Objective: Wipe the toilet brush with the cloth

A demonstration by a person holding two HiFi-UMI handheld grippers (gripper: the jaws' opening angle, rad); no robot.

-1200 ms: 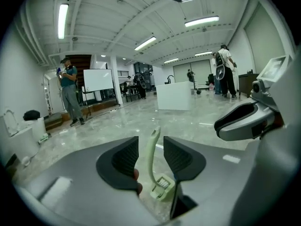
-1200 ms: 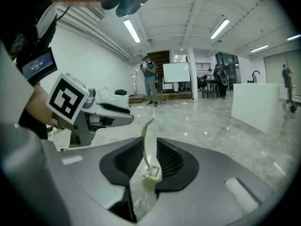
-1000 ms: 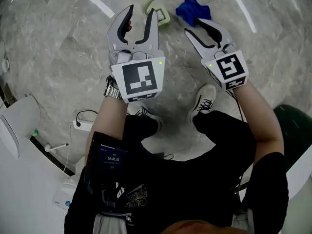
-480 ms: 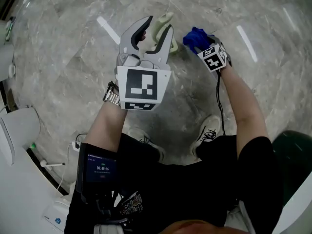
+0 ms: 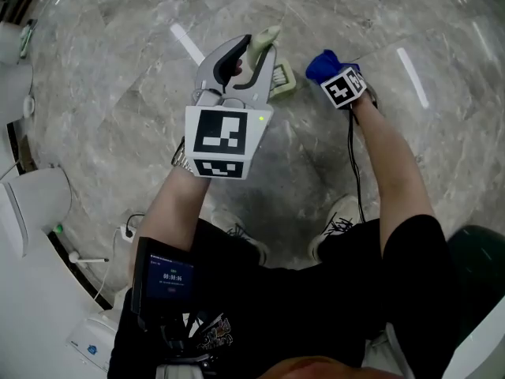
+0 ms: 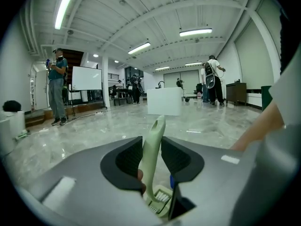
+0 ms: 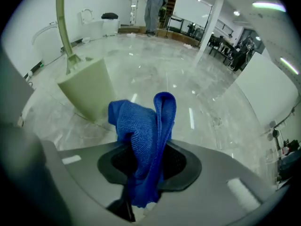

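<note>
A pale green toilet brush stands in its holder (image 5: 282, 79) on the marble floor, handle (image 5: 261, 39) upright. My left gripper (image 5: 256, 47) has just been closing, and its pads now press on that handle (image 6: 153, 145) from both sides, above the holder (image 6: 160, 199). To the right, my right gripper (image 5: 338, 77) points steeply down at the floor. Its jaws have just been closing too and now pinch the blue cloth (image 5: 322, 63). The cloth (image 7: 146, 126) bunches up out of the right gripper (image 7: 148, 161), close beside the holder (image 7: 89, 91).
A white toilet (image 5: 31, 204) and a power strip (image 5: 138, 221) lie at the left. The person's shoes (image 5: 339, 212) are below the grippers, with a dark green bin (image 5: 481, 251) at the right edge. Several people stand far off in the hall (image 6: 59, 88).
The right gripper dropped from a raised, open pose down onto the blue cloth and closed on it. The left gripper moved forward around the brush handle and narrowed onto it.
</note>
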